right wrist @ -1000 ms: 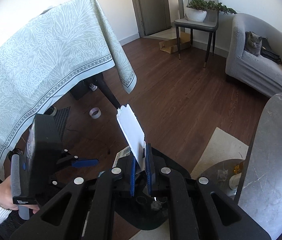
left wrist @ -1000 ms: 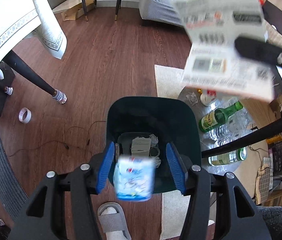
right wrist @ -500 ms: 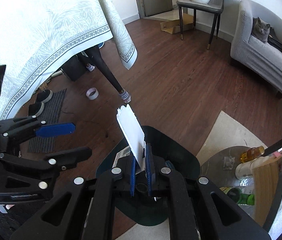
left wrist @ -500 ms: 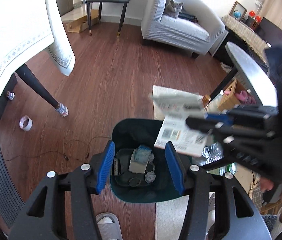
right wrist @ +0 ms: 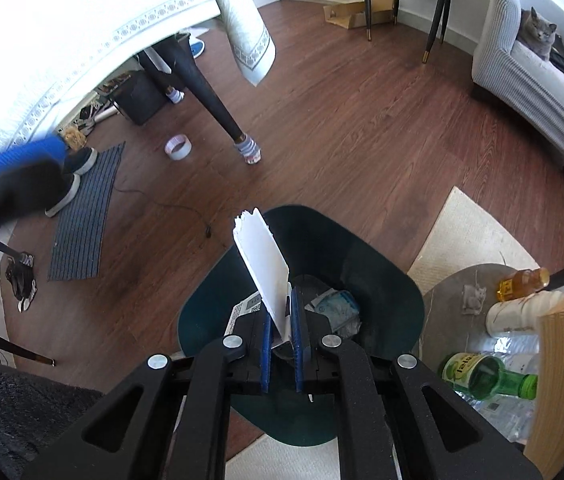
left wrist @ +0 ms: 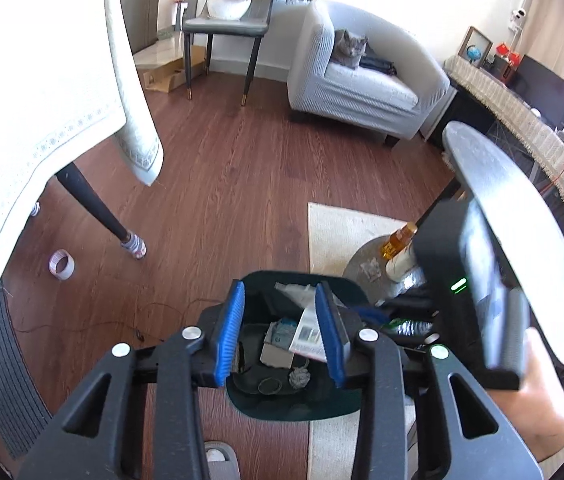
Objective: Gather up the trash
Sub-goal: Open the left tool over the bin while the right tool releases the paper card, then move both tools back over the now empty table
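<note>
Two grippers hang above the dark green trash bin. Our right gripper pinches a white torn paper package upright over the bin's middle, its free end leaning toward the bin's far rim. We judge the release should come only once the paper sits lower inside the walls, so it cannot flutter out. Our left gripper is closing with nothing between its jaws, above trash already in the bin.

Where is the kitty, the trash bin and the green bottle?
Kitty (left wrist: 349, 45), left wrist view, on its grey face.
Trash bin (right wrist: 378, 272), right wrist view, on its dark inner wall.
Green bottle (right wrist: 482, 378), right wrist view, on its glass body.
</note>
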The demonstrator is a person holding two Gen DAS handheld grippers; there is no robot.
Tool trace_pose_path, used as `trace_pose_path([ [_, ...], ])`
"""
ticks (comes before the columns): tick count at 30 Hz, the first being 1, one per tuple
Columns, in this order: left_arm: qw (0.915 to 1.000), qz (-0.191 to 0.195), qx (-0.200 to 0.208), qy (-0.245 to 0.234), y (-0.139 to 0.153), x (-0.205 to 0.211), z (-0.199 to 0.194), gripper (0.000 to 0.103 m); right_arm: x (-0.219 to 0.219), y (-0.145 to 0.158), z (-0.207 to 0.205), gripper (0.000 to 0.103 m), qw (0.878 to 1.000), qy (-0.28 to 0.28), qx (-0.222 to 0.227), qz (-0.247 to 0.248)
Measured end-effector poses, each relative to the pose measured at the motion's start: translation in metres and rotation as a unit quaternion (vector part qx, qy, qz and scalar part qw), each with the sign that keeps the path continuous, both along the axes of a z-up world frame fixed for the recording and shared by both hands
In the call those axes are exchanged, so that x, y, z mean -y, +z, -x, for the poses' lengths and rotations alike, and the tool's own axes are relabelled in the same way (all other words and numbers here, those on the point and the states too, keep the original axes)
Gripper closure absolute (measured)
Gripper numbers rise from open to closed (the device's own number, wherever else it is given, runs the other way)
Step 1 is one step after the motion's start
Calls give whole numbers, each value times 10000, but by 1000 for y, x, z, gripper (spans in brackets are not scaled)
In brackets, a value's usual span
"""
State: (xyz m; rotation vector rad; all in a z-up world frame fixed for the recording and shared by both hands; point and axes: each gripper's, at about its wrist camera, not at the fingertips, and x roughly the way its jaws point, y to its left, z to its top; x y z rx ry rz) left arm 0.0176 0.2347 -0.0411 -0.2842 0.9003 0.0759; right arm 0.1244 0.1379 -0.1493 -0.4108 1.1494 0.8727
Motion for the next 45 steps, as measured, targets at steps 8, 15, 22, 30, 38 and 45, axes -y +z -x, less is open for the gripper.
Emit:
trace_pose_path([
  [8,9988,-62,476,-103,28,7,4,65,-5,-25,4,91,9994,121,-190,250],
  [15,9974,56,712,-132,43,8,4,64,-5,-35,15,61,9986,197,-63,497],
  [22,9961,18,874,-71,55,13,6,61,3,-37,23,54,9982,256,-39,549],
  [30,9927,63,1196,108,71,13,9,54,9,-13,40,53,9988,374,219,216],
  [38,9901,-17,1398,76,80,21,16,49,33,51,47,53,9939,132,930,-582],
  [45,9885,-196,1499,-13,81,34,27,42,71,101,44,46,9842,-288,1336,-1129],
])
